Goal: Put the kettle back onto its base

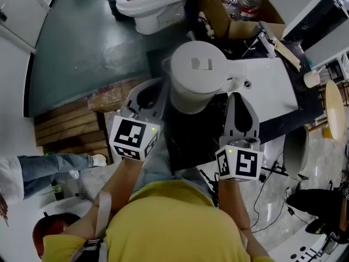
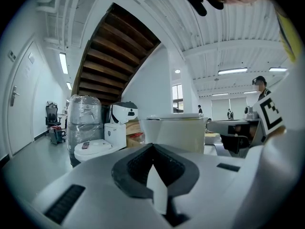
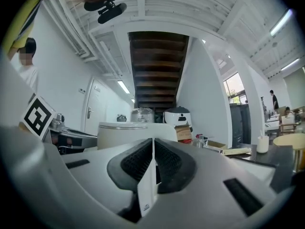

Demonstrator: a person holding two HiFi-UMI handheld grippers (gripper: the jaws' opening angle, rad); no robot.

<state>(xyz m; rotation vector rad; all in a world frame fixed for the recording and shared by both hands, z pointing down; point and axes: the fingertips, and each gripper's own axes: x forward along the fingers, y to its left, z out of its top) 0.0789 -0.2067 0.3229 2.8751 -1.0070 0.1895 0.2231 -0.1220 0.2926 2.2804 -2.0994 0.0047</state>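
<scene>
White kettle (image 1: 193, 72) flanked by two clenched tongs
The left tongs (image 1: 155, 90) sit just beside the kettle's body; the right tongs (image 1: 239, 97), jaws together, point at its handle (image 1: 235, 84)

A dark brown wooden staircase underside (image 2: 114, 56) rises across the left gripper view's upper left, above plain white walls (image 2: 152, 85). Long ceiling strip lights (image 2: 233, 71) glow at upper right. Mid-frame is possibly a small bright window (image 2: 177, 97). A grey-green floor (image 1: 82, 37) fills the head view's upper left.
</scene>
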